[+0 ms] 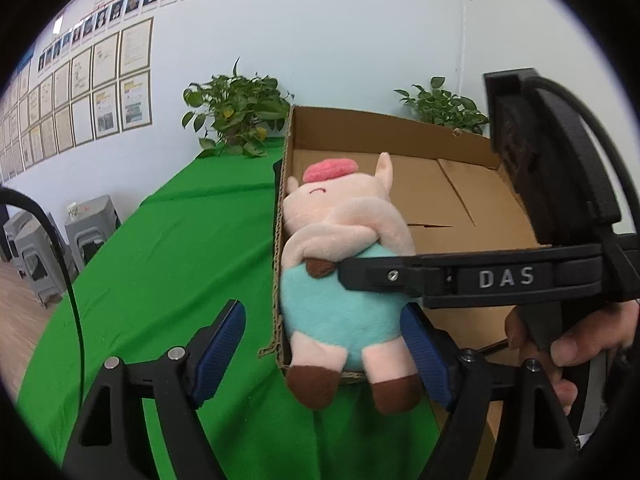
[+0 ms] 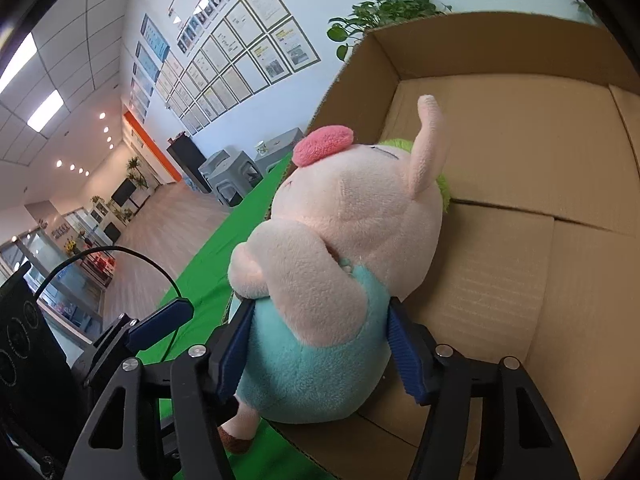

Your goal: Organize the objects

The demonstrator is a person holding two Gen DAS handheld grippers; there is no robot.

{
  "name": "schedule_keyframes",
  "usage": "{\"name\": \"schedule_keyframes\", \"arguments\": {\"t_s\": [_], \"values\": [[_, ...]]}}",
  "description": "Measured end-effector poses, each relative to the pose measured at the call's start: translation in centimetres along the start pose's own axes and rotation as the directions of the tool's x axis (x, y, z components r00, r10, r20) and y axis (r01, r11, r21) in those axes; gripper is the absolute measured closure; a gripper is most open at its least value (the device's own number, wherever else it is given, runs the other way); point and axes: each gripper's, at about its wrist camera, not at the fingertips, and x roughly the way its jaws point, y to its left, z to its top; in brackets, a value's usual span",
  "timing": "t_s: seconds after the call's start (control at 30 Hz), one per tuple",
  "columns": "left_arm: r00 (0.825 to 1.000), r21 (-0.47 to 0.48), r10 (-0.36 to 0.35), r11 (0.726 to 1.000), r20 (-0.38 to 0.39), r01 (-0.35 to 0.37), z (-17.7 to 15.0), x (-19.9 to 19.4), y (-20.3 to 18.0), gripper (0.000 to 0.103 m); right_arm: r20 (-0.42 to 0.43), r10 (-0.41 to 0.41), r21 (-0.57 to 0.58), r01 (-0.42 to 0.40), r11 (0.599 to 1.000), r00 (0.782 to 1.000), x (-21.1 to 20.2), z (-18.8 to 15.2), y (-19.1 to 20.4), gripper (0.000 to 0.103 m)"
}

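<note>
both wrist views look down, close, sharing the plush pig (image 1: 344, 280).

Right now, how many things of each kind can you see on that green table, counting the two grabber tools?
Plush pig toy: 1
Cardboard box: 1
Potted plants: 2, the left plant and the right plant
Handheld grippers: 2, the left gripper and the right gripper
Total: 6

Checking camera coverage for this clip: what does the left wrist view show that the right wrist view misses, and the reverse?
Left only: the person's hand on the right hand-held gripper, and a second potted plant.
Right only: green fuzz behind the toy's head, and a long hallway.
Both: the pink plush pig in teal overalls at the open cardboard box, and the green tablecloth.
</note>
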Motion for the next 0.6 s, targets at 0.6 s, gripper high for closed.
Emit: {"name": "schedule_keyframes", "arguments": {"t_s": [0.6], "values": [[0.99, -0.072, -0.131, 0.989, -0.047, 0.127, -0.4, 1.4, 0.4, 0.023, -0.045, 0.063, 0.077, -0.06, 0.995, 0.997, 2.6, 1.5, -0.9, 0.038]]}}
